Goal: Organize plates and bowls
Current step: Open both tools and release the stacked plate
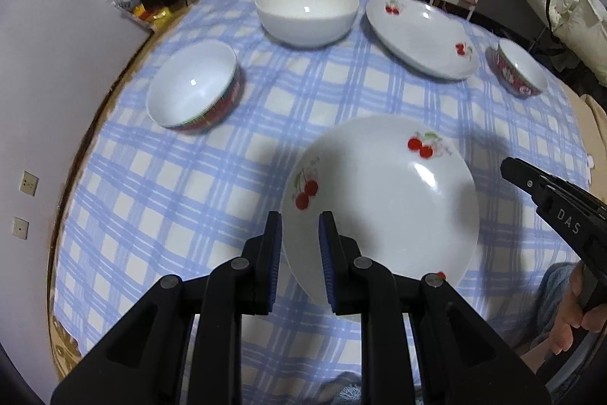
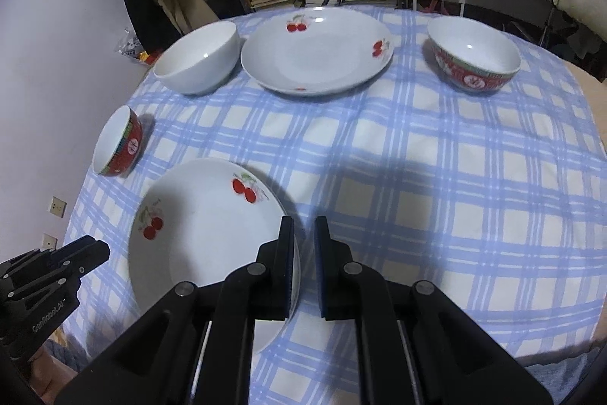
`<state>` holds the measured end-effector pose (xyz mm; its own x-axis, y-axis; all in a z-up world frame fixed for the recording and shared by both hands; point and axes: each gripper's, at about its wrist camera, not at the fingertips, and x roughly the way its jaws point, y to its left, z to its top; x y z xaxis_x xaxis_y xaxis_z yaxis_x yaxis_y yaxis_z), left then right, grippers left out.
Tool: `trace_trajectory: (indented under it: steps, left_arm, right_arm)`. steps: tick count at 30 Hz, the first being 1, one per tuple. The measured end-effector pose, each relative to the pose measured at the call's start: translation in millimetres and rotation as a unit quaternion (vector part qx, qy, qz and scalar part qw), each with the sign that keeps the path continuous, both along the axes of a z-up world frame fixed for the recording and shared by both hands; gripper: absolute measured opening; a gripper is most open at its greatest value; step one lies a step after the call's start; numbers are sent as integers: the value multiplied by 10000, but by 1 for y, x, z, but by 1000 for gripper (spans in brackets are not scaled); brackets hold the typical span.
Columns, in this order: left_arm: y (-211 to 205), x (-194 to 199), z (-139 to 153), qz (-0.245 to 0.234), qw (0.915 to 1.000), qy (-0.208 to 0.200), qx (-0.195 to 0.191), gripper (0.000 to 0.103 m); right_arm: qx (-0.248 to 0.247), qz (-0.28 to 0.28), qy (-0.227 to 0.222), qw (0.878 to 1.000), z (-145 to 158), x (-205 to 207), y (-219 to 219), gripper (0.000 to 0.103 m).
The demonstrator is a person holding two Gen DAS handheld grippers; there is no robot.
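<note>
Left gripper pinches the near cherry plate (rim); right gripper closed

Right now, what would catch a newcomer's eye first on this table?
The near cherry plate, gripped at its left rim by the left hand-held gripper and at its right rim by the right hand-held gripper. Behind it on the blue checked cloth sit a second cherry plate and a plain white bowl.
</note>
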<state>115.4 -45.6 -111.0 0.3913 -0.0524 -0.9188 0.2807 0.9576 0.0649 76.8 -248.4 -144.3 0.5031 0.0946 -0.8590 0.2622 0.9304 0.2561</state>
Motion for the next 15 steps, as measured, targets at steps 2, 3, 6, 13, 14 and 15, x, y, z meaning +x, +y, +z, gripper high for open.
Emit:
trace_trajectory:
  steps: [2, 3, 6, 13, 14, 15]
  left_arm:
    - [2, 2, 6, 52, 9999, -75, -41, 20]
    - [2, 3, 9, 64, 9999, -128, -24, 20]
    - [1, 8, 16, 96, 9996, -268, 32, 20]
    - [-1, 26, 21, 297, 9992, -217, -152, 21]
    - [-2, 30, 21, 326, 9991, -208, -153, 23]
    - [-3, 33, 21, 345, 9991, -197, -163, 26]
  right_arm:
    - [-25, -36, -109, 9999, 8, 0, -2, 12]
    - [-32, -55, -155, 9999, 12, 0, -4, 12]
    - [-65, -91, -226, 9997, 21, 1, -9, 12]
    - [-204, -157, -313, 9992, 33, 13, -22, 44]
    - [-229, -172, -338, 9990, 34, 15, -23, 51]
    - [-277, -181, -354, 9988, 36, 17, -25, 53]
